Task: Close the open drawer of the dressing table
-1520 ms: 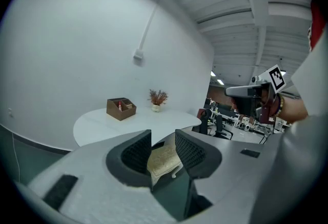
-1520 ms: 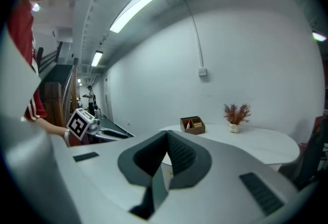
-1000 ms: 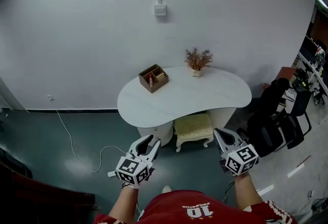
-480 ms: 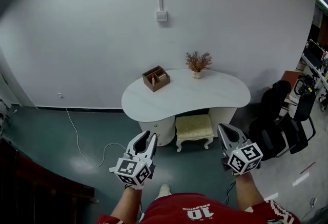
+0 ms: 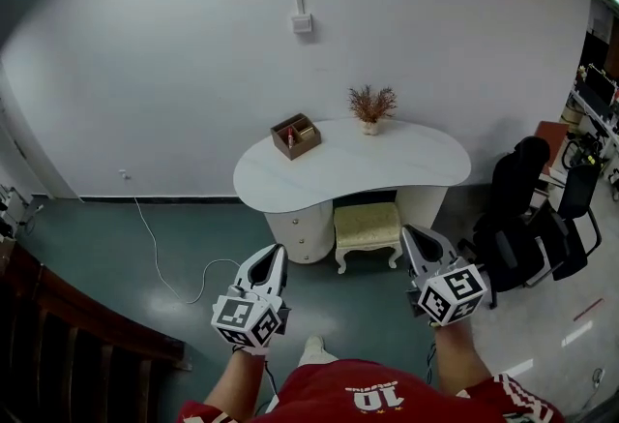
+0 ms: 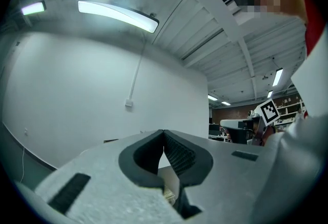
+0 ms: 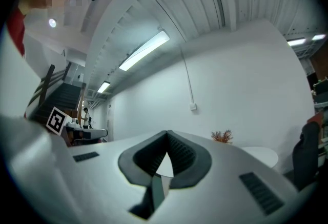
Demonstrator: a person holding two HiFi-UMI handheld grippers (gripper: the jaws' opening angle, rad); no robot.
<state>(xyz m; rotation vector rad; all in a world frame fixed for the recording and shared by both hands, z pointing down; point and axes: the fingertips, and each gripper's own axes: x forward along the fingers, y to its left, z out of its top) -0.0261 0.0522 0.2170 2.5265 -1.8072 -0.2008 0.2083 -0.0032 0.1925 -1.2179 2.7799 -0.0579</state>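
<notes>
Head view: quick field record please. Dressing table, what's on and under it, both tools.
dressing table: white, kidney-shaped, against the wall
on top: wooden box at left, dried plant at rear
under: cushioned stool
drawer: open or closed cannot be told from here
left tool: shut, empty, short of the table
right tool: shut, empty, short of the table

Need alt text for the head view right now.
The left hand-held gripper and right hand-held gripper, both shut, are held over a teal floor, short of a white dressing table against the wall. A wooden box and dried plant stand on it, a cream stool beneath.
</notes>
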